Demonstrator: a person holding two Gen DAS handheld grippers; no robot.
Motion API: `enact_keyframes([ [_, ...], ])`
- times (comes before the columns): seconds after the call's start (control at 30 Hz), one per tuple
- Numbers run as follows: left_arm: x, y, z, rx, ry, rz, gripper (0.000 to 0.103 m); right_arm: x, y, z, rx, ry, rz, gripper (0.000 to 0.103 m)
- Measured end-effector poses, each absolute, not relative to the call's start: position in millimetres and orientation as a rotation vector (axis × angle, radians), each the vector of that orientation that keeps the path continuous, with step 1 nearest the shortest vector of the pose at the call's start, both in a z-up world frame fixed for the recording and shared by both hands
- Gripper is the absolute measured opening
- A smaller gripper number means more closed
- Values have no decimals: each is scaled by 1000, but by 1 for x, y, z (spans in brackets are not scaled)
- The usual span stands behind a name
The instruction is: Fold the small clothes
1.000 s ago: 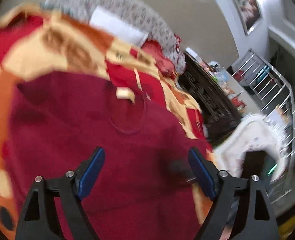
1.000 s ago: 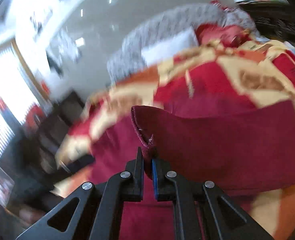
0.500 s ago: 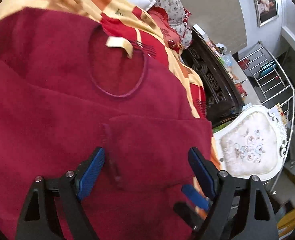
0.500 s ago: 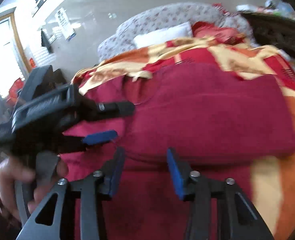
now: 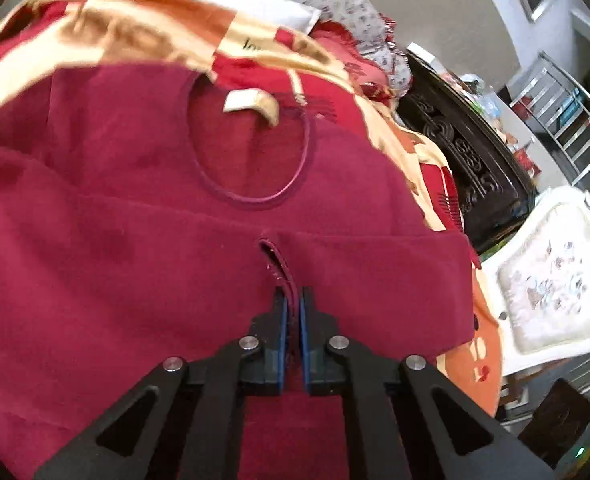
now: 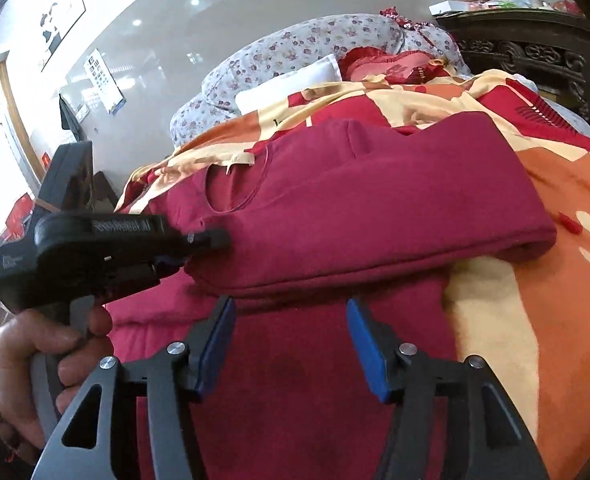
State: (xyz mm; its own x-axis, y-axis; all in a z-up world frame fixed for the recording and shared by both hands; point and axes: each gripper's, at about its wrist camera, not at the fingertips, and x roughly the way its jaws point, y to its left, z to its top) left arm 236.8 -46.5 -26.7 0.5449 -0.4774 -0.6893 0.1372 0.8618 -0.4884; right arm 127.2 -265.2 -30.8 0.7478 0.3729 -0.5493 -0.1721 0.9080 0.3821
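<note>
A dark red shirt [image 5: 143, 216] lies on a patterned blanket, its round neckline and cream label [image 5: 251, 104] facing up. One side is folded over the body. My left gripper [image 5: 291, 304] is shut on the hem edge of that folded flap. In the right wrist view the same shirt [image 6: 375, 200] shows as a folded roll, with the left gripper [image 6: 207, 240] at its left end. My right gripper [image 6: 291, 320] is open and empty, just in front of the fold's lower edge.
The red, orange and cream blanket [image 6: 535, 280] covers the bed. Floral pillows [image 6: 295, 48] and a white pillow [image 5: 251, 4] lie at the head. A dark carved cabinet [image 5: 467, 168] and a white upholstered chair [image 5: 551, 280] stand at the right.
My right gripper let go of the shirt edge and opened. My left gripper, open before, has closed on the folded flap's hem.
</note>
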Motion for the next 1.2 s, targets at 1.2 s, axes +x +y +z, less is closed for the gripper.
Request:
enact_keyframes([
  [1.2, 196, 120, 2, -355, 672, 3, 27, 123, -288, -30, 457, 583, 264, 67],
])
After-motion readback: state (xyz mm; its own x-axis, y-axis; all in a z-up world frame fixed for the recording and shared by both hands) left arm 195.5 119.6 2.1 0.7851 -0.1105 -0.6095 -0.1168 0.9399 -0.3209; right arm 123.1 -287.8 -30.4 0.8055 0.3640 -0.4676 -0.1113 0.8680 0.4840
